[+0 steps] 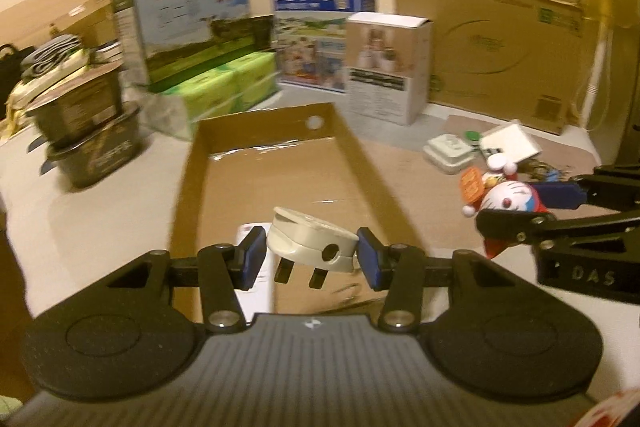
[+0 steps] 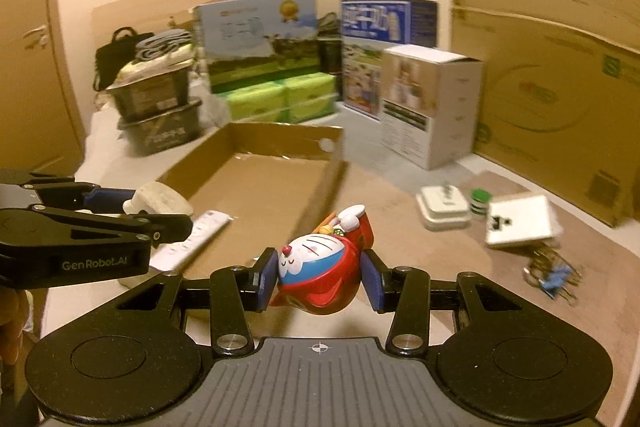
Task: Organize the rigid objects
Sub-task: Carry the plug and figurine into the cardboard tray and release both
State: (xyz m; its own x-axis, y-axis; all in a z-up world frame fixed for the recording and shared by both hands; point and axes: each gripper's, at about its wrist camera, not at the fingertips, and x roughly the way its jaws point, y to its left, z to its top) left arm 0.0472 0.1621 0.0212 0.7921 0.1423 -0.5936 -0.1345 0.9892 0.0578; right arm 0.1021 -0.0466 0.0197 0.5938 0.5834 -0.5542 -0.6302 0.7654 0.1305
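Item 1: left gripper [image 1: 311, 259], jaws closed partway onto a cream plug adapter [image 1: 310, 241], blue pads pressed to its two sides, prongs pointing down. It was held above the near end of the shallow cardboard tray [image 1: 188, 163].

Item 2: right gripper [image 2: 320, 279], jaws clamped on a Doraemon figurine [image 2: 320, 277] in red, held clear of the surface just off the tray's right wall.

Item 3: white power strip [image 2: 192, 237], lying across the tray's near left corner.

Item 4: loose lot on the brown mat [image 2: 420, 247] at the right side of the surface: a white square case [image 2: 442, 211], a green-capped jar [image 2: 480, 203] just beside it, a flat white box [image 2: 522, 221], and a blurred tangle of small items [image 2: 554, 277] near the mat's right edge.

Item 5: cartons, tissue packs [image 2: 280, 99] and dark stacked bins [image 2: 160, 115], ranged along the far edge against the wall.
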